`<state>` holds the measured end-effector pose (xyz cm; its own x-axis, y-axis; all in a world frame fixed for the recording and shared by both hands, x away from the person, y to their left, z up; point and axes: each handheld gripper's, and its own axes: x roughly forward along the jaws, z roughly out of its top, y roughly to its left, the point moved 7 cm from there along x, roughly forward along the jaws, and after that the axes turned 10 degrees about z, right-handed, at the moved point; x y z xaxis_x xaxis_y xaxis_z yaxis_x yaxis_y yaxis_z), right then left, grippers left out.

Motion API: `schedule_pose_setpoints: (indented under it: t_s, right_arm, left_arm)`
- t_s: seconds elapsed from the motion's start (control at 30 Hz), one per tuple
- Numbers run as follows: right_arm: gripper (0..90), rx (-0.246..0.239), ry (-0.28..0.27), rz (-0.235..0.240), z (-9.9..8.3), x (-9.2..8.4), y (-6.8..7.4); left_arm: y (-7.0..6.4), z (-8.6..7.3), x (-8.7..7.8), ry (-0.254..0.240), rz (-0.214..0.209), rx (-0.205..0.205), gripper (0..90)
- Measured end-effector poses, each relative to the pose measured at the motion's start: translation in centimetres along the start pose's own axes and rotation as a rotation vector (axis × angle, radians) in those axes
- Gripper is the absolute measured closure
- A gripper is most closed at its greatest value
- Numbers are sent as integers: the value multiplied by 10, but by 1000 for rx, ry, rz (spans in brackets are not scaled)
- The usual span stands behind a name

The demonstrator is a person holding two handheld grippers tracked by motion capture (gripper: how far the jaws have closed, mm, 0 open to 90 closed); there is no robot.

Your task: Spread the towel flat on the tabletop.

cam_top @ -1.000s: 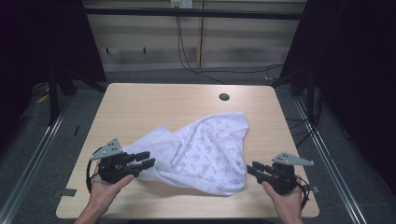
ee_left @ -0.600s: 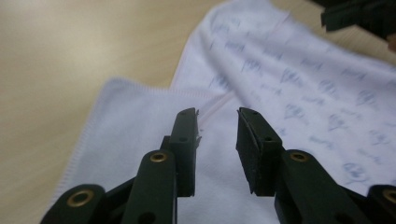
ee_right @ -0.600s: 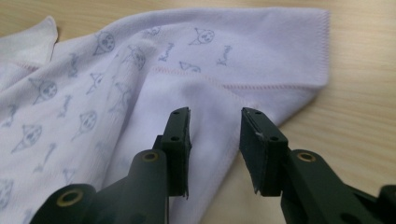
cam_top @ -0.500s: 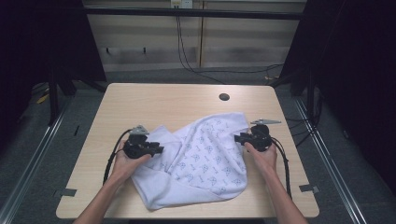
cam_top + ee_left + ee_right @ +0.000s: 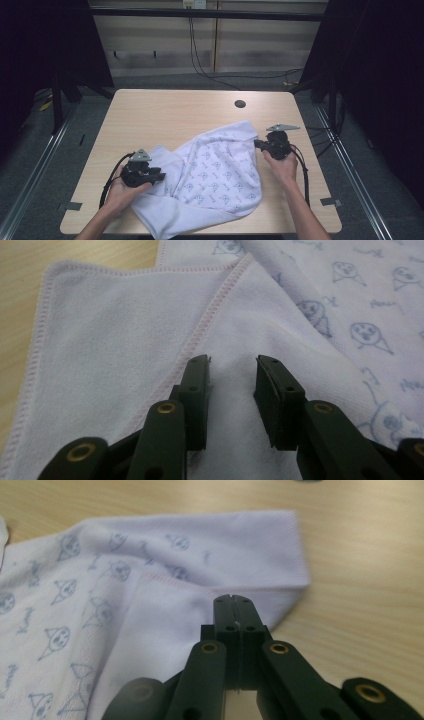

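A soft white towel (image 5: 212,175), printed with small blue figures and hemmed with pale stitching, lies rumpled on the light wooden desk (image 5: 165,115). The left gripper (image 5: 231,390) hovers with jaws apart over its plain fleecy underside. The right gripper (image 5: 234,605) has just been closing; its jaws meet, whether pinching the towel's edge is unclear.
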<state>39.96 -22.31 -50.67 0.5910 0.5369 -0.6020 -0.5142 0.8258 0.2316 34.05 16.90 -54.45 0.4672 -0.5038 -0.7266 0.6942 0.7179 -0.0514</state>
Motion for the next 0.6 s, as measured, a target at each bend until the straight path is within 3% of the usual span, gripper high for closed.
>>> schedule_pose_setpoints:
  t_s: [0.03, 0.07, 0.1, 0.3, 0.43, 0.53, 0.6]
  right_arm:
    - [900, -3, -16, 2, 3, -5, -1]
    - [821, 16, -17, 11, 1, -6, -4]
    - [761, 22, 16, 16, -3, 0, -6]
    - [675, 58, 68, 56, -19, 28, -9]
    - [630, 57, 103, 72, -22, 41, -6]
    - [846, 4, 122, 36, -20, 43, -3]
    - [892, 18, 95, 29, -16, 38, -3]
  left_arm:
    - [-1, -1, -2, 3, -10, -3, 636]
    - [-1, -1, -3, 5, -5, -3, 622]
    - [-1, 1, -2, 16, -12, -5, 613]
    - [1, 19, 1, -16, -34, -1, 633]
    - [13, 30, 8, -7, -15, -26, 649]
    - [16, 27, 16, 41, 16, -9, 672]
    - [17, 24, 20, 55, 45, 16, 691]
